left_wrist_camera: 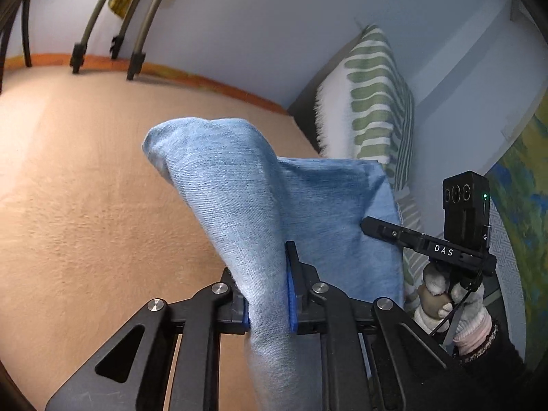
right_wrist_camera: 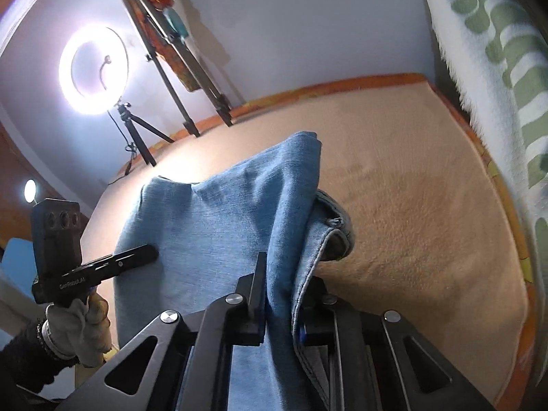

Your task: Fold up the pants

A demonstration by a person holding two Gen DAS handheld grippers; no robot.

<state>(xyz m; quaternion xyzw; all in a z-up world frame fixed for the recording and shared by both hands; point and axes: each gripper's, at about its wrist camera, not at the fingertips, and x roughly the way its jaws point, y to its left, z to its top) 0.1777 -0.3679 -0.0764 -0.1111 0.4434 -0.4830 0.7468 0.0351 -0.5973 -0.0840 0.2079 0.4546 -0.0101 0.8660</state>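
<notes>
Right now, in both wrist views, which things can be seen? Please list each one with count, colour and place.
blue denim pants: one, light blue, lifted above the bed, pinched in both grippers
tan bed cover: one, tan, under the pants
green-striped white pillow: one, at the wall
glowing ring light: one, white, on a tripod
left gripper: one, black, shut on the pants
right gripper: one, black, shut on the pants
gloved hands: two, white gloves

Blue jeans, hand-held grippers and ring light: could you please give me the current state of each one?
Blue jeans: bunched, lifted off the tan blanket, clamped at two spots.
Left hand-held gripper: shut on a denim fold.
Right hand-held gripper: shut on the hemmed edge.
Ring light: on, standing on its tripod.
Striped pillow: upright against the wall.
</notes>
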